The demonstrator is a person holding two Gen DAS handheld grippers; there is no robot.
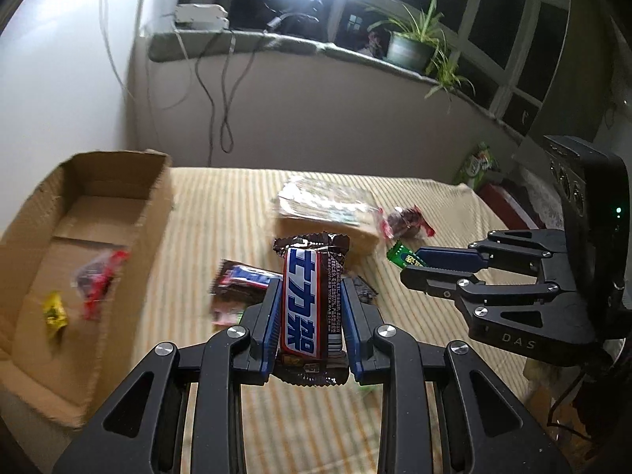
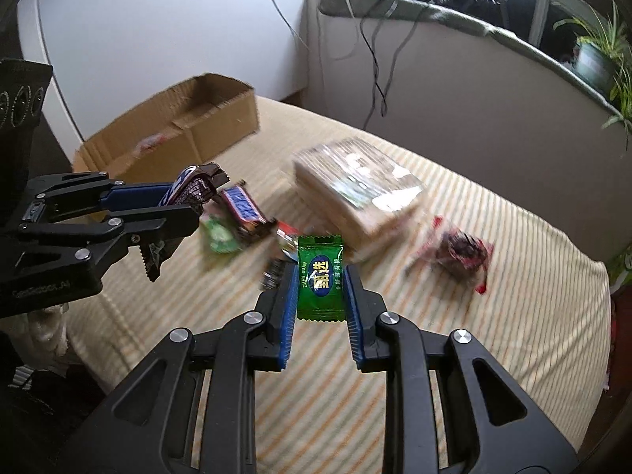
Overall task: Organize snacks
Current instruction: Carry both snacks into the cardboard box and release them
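My left gripper is shut on a brown Snickers bar and holds it above the striped cloth; it also shows in the right wrist view. My right gripper is shut on a green candy, held above the cloth; it shows at the right of the left wrist view. An open cardboard box stands at the left with a red-wrapped snack and a yellow candy inside.
On the striped cloth lie a second Snickers bar, a green packet, a clear-wrapped stack of crackers and a red-wrapped dark snack. A windowsill with a potted plant and hanging cables runs behind.
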